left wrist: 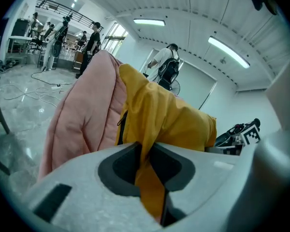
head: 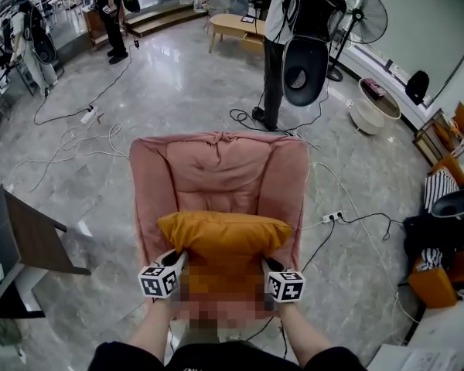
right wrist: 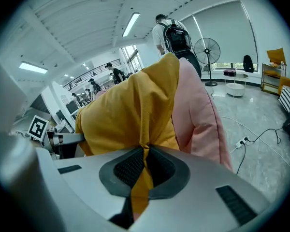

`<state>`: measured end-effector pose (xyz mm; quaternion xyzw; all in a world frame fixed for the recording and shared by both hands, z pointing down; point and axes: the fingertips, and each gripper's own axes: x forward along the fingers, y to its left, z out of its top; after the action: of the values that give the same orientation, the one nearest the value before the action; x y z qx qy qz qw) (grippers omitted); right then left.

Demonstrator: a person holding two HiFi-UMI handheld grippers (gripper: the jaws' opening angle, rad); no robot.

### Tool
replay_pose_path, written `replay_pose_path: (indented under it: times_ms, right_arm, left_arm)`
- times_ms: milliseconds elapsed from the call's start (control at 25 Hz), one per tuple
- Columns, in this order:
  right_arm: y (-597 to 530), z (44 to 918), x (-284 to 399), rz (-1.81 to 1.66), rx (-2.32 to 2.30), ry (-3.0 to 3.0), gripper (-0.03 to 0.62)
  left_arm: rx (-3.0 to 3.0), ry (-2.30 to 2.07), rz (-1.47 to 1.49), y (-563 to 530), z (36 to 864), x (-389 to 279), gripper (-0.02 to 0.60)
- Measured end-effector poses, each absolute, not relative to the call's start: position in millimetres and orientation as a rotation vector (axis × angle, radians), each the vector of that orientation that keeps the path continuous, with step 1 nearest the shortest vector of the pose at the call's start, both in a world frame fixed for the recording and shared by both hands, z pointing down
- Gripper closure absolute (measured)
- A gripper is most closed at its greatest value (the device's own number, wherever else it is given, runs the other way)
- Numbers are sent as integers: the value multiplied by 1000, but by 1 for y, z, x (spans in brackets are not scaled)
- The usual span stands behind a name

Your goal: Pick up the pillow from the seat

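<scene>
1. Over the front of the pink armchair (head: 216, 168), the mustard-yellow pillow (head: 224, 234) hangs crosswise. Its long axis runs left to right between the person's two hands, and the padded backrest (head: 220, 149) rises just behind it.
2. The left hand-held gripper (head: 175, 261) has the pillow's left end. Its own view shows the jaws pressed together on a fold of the yellow cover, with cloth running down through the gap between them.
3. The right hand-held gripper (head: 267, 267) does the same at the right end, its jaws nipped tight on a gathered pleat of the fabric.
4. So the pillow lies straight ahead of both grippers, bulging away toward the backrest. Neither hand is nearer than the other, since each holds its own end. I judge that any further lift turns on both hands rising together, so that the long axis keeps level and the cover doesn't slip from one pinch.
5. Whether the pillow is clear of the seat I can't tell. From the head view its underside and the cushion beneath cannot be made out. Both gripper views are filled by the pillow's bulk, with only a strip of pink padding beside it.
6. How much stuffing, if any, is caught along with the cover is hidden inside the jaws. It looks like cloth alone, which would be a thin hold.
7. Behind the armchair a person (head: 272, 60) stands among cables (head: 85, 141) on the floor, well apart from the pillow.
</scene>
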<state>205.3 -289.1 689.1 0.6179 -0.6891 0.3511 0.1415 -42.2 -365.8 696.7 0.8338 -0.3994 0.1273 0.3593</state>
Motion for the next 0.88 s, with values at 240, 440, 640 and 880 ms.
replay_pose_path:
  times_ms: [240,440,640,880]
  right_arm:
    - [-252,683,209,990,1748,-2023,576]
    - [-223,679,207,964,1705,-2062,576]
    - [-196,675,207,943,1679,-2086,576]
    - [-162,663,201,925,1637,-2115,576]
  left_arm:
    - [2162,-1064,328,-327,684,-40,517]
    - [2162,-1090,321,-296,678,-43,518]
    - [2165,-1125,333,-265,670,-44,523]
    - [2202,-1154,371,-232,657,-49,529]
